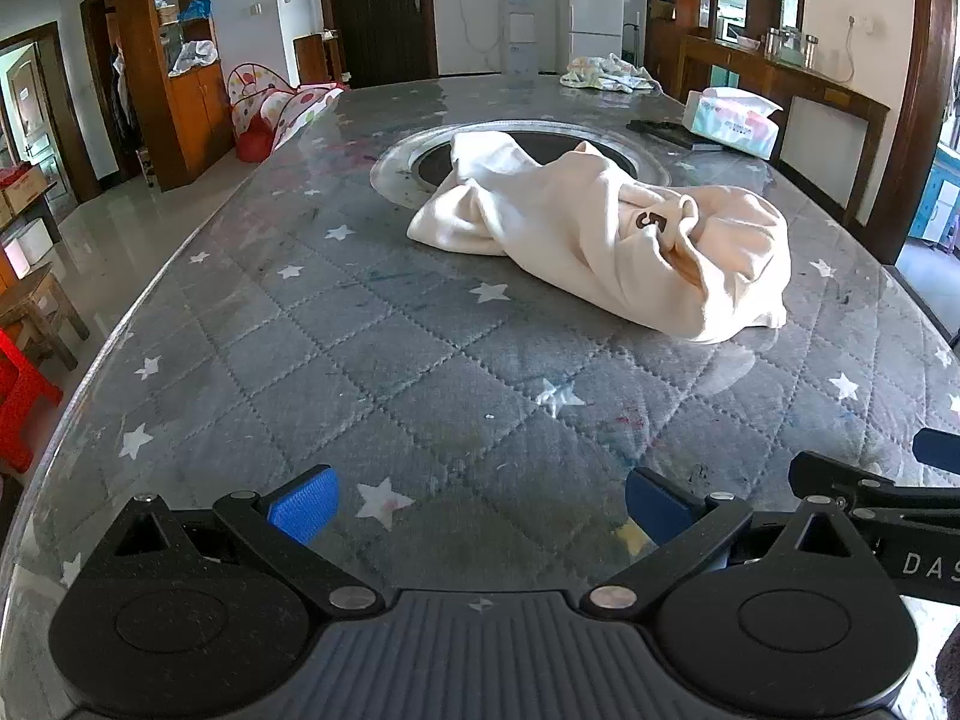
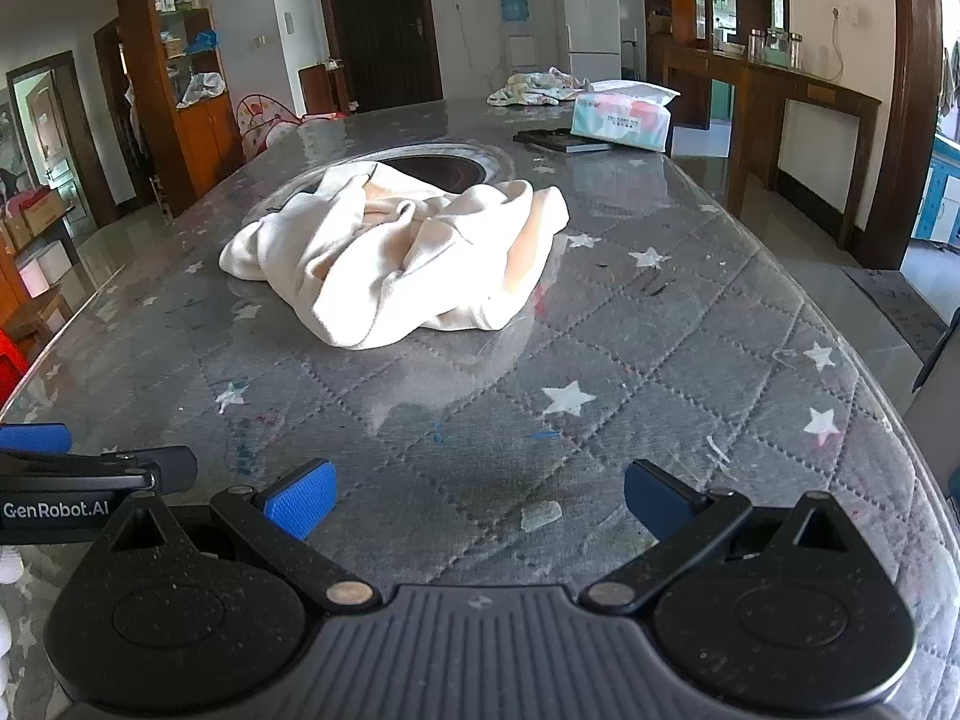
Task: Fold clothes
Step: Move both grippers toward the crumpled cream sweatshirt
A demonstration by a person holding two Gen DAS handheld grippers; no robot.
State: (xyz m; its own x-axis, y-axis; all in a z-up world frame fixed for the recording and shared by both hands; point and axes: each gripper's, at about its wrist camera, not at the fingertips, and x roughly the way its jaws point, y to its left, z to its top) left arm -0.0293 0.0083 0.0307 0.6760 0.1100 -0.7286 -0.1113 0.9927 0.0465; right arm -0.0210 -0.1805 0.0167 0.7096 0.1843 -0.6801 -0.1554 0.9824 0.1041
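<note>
A cream garment (image 1: pixel 606 234) lies crumpled in a heap on the grey quilted table (image 1: pixel 372 360), partly over the round inset hotplate (image 1: pixel 516 156). A dark printed mark shows on its top. In the right wrist view the same cream garment (image 2: pixel 396 252) sits ahead and to the left. My left gripper (image 1: pixel 480 504) hovers open near the table's front edge, well short of the garment, with nothing between its blue pads. My right gripper (image 2: pixel 477 498) is open too and empty, beside the left one. Part of the right gripper (image 1: pixel 888 480) shows at the left view's right edge.
A tissue pack (image 1: pixel 735 120) and a flat dark object (image 1: pixel 660 131) lie at the far right of the table. A patterned cloth (image 1: pixel 606 75) is bunched at the far end. Red stool (image 1: pixel 18 396) and wooden stool stand left of the table.
</note>
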